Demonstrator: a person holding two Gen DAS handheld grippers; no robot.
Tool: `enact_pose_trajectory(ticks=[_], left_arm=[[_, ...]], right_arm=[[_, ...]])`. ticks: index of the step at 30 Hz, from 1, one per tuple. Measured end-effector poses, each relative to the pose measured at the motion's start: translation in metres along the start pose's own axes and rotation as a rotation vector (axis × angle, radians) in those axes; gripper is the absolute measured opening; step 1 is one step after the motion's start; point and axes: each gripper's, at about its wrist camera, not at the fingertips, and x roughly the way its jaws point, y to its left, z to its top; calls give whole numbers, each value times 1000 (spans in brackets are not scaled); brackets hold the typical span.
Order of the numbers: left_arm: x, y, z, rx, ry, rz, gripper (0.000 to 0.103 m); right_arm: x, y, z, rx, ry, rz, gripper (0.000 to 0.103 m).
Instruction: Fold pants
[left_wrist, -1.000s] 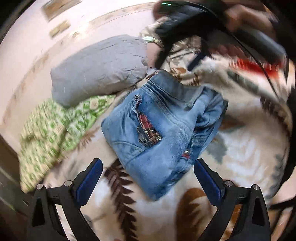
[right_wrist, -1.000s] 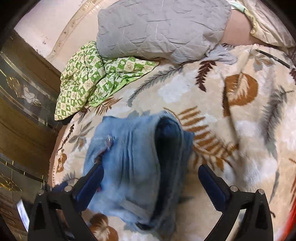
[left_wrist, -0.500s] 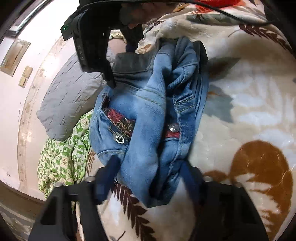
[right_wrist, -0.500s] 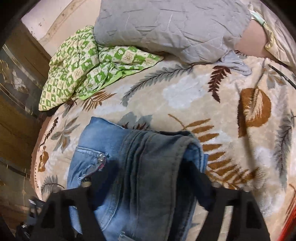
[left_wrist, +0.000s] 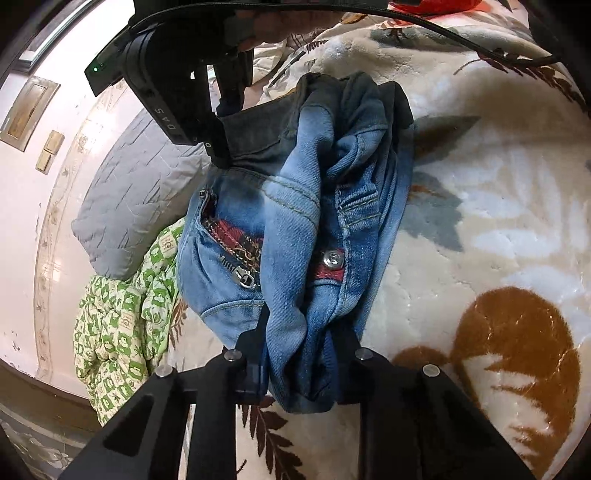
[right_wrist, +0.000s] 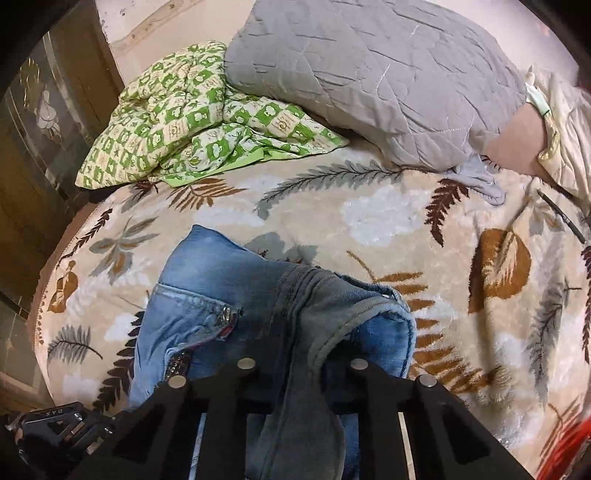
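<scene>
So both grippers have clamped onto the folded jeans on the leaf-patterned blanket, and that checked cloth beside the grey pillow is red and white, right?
Not quite: the checked cloth is green and white, as the right wrist view shows. The rest holds: left gripper and right gripper both pinch the jeans on the blanket, beside the grey pillow.

- Open leaf-print blanket (right_wrist: 388, 218) lies right of and beyond the jeans (right_wrist: 229, 295)
- Grey pillow (right_wrist: 369, 74) and green checked quilt (right_wrist: 192, 129) block the far side
</scene>
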Motion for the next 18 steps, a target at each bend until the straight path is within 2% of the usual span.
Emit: enact_pose_trajectory(ticks=[4,6,8,18], left_arm=[[0,0,0,-7,0,-4,24],[0,-1,0,-6,-2,-3,23],[0,-2,1,-9,1,-6,23],[-3,-5,2,-23,1,-1,23]], right_arm=[[-5,-5,2,9,-21,-11,14],[-10,-12,4,27,-45,-48,7],[-11,-27,7,92,-37,5,7],[-3,-59,12,213,-30,62,7]])
